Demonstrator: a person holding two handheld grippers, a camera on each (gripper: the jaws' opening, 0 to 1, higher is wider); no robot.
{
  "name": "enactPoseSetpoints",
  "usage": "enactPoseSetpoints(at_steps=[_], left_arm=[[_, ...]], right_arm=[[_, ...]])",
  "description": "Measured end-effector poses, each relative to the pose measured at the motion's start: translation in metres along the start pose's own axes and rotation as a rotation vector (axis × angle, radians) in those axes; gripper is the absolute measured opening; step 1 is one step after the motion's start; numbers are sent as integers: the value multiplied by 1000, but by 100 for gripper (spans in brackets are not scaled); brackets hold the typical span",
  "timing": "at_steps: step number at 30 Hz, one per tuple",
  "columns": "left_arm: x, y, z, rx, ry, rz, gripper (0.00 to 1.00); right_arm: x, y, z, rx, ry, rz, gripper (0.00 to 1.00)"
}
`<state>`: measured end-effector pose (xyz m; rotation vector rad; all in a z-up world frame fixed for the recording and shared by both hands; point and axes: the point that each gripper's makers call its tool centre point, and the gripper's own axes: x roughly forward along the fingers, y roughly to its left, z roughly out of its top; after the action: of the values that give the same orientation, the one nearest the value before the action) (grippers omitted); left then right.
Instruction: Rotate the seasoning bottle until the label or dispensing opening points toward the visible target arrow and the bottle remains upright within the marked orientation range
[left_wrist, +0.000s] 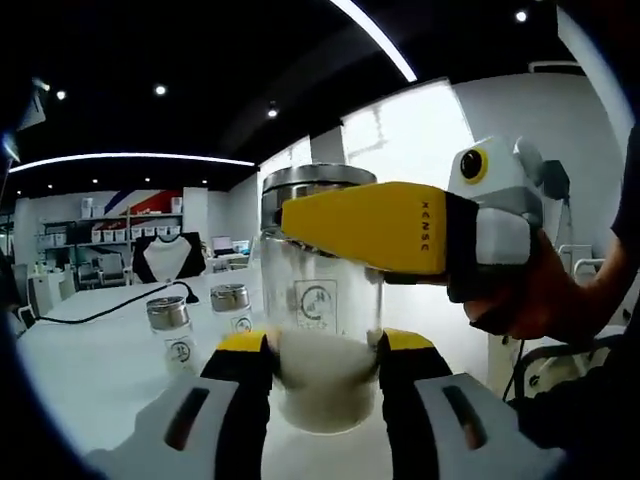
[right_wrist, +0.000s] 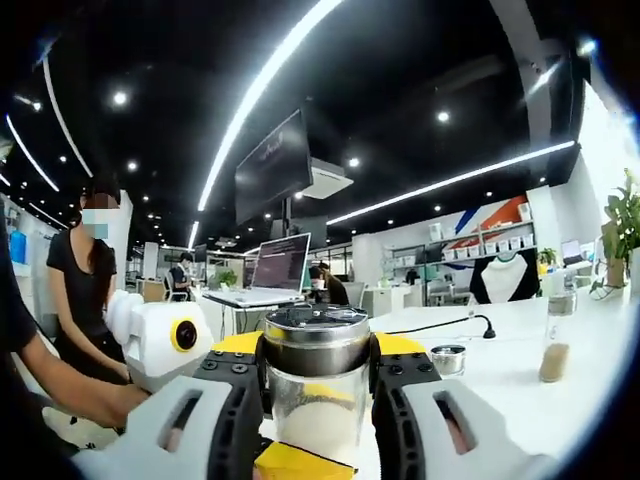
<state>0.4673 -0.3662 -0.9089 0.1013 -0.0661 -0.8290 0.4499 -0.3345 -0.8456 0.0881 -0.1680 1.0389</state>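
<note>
An open office with ceiling light strips surrounds my white worktop (left_wrist: 100, 350). My left hand-held gripper (left_wrist: 325, 355) clamps the lower body of the upright seasoning bottle (left_wrist: 320, 310), near me on the worktop. My right hand-held gripper (right_wrist: 318, 365) grips its metal cap (right_wrist: 316, 338). Two smaller jars (left_wrist: 170, 328) stand farther left.

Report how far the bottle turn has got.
Done: the seasoning bottle stands upright on the white table, left gripper clamped low on its glass body. In hand: the right gripper grips the steel cap. The printed label faces the left gripper view. Left: aligning to the arrow, which I cannot see.
</note>
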Motion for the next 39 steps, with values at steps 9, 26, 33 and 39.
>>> enactPoseSetpoints(at_steps=[9, 26, 33, 39], left_arm=[[-3, -14, -3, -58, 21, -136, 44], [-17, -51, -10, -27, 68, -408, 44], [-21, -58, -12, -31, 90, -456, 44], [-14, -43, -12, -14, 70, -365, 44]], right_arm=[[-6, 12, -3, -5, 69, 123, 39], [-26, 54, -13, -29, 151, 422, 40], [-27, 58, -18, -16, 173, 431, 40], [-16, 41, -25, -146, 202, 319, 40]])
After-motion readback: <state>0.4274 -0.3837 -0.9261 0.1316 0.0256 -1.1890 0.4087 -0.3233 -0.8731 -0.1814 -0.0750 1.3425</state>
